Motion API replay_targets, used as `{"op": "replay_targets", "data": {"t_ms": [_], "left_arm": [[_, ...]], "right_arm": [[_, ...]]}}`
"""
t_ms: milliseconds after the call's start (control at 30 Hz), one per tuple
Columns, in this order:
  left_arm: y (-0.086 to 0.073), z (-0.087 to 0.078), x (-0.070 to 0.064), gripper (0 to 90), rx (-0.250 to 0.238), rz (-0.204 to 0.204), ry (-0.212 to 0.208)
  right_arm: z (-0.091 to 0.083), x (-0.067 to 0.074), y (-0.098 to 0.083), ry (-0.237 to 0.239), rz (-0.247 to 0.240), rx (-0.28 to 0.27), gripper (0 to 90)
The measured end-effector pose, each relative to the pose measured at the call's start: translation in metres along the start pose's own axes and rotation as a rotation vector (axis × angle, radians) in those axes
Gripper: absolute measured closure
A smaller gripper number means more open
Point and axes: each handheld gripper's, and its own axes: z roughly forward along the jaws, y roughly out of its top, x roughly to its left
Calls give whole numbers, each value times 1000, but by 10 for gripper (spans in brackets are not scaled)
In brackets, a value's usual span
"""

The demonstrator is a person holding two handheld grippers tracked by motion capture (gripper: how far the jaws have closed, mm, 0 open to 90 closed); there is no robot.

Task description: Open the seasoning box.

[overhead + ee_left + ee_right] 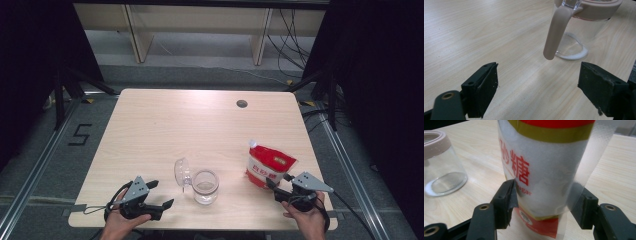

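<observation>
A red and white sugar bag (pixel 270 165) stands upright near the table's right front. My right gripper (pixel 278 184) reaches it from the near side. In the right gripper view both pads press the bag's lower sides (pixel 544 170), so the right gripper (pixel 544 200) is shut on it. A clear glass jar (pixel 205 186) with a beige rim stands at the front centre, with its clear lid (pixel 182 172) flipped open to the left. The left gripper (pixel 161 194) rests open left of the jar, nothing between its jaws. Ahead of the left gripper (pixel 537 82) are the jar (pixel 579 32) and its beige strap (pixel 554 32).
The wooden table (pixel 200 125) has a round cable hole (pixel 242 103) at the back right. The jar (pixel 441 167) stands left of the bag in the right gripper view. Dark curtains flank the table, and wooden furniture legs stand behind it.
</observation>
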Motion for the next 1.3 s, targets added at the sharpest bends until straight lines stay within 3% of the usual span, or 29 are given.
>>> {"op": "replay_targets", "data": {"t_ms": [100,200,267,300,333,367,400,500,533,600,633,700,733,767,800,833,867,900,933,1033,1233,1300], "left_arm": [[0,0,0,158,2,-3,-1],[0,0,0,157,4,-3,-3],[0,0,0,157,-3,-3,1],[0,-1,0,157,-9,-4,6],[0,-1,-1,157,-17,-16,12],[1,-1,2,157,-8,5,11],[0,-1,1,157,-16,-22,8],[1,-1,1,157,-25,-25,5],[1,-1,1,157,-24,-24,4],[1,-1,0,156,-25,-28,-1],[1,-1,1,156,-21,-19,-3],[0,-1,1,156,-21,-19,-4],[0,-1,1,156,-20,-21,-2],[0,-1,0,156,-27,-30,5],[1,-2,2,156,-20,-16,14],[1,-2,2,156,-31,-30,24],[1,-3,4,156,-24,-17,20],[1,-3,5,155,-29,-18,22],[1,-2,4,155,-39,-53,17],[1,-2,4,156,-36,-47,17],[2,-2,4,156,-28,-39,19],[2,0,4,156,-36,-33,7]], "right_arm": [[-2,7,-2,-36,33,-2,436],[-3,8,-3,-29,44,-2,435],[-1,1,-5,-1,-12,-40,426],[-2,3,-6,5,24,-43,414],[-1,-1,-6,13,-11,-51,403],[-1,-3,-6,6,-27,-51,381],[0,-4,-7,28,-40,-57,371],[2,-9,-7,44,-77,-85,318],[2,-9,-7,64,-58,-74,305],[4,-9,-7,74,-65,-89,281],[3,-7,-8,74,-33,-73,261],[6,-11,-7,91,-64,-78,229],[7,-9,-8,78,-45,-89,219],[9,-11,-7,85,-64,-95,218],[10,-11,-7,99,-49,-91,211],[11,-11,-7,92,-45,-97,197],[13,-13,-6,95,-93,-114,179],[15,-12,-6,117,-70,-105,159],[15,-12,-6,117,-70,-105,159],[18,-13,-5,126,-106,-119,158],[25,-14,-8,129,-88,-145,177],[27,-15,-8,143,-123,-127,199]]}}
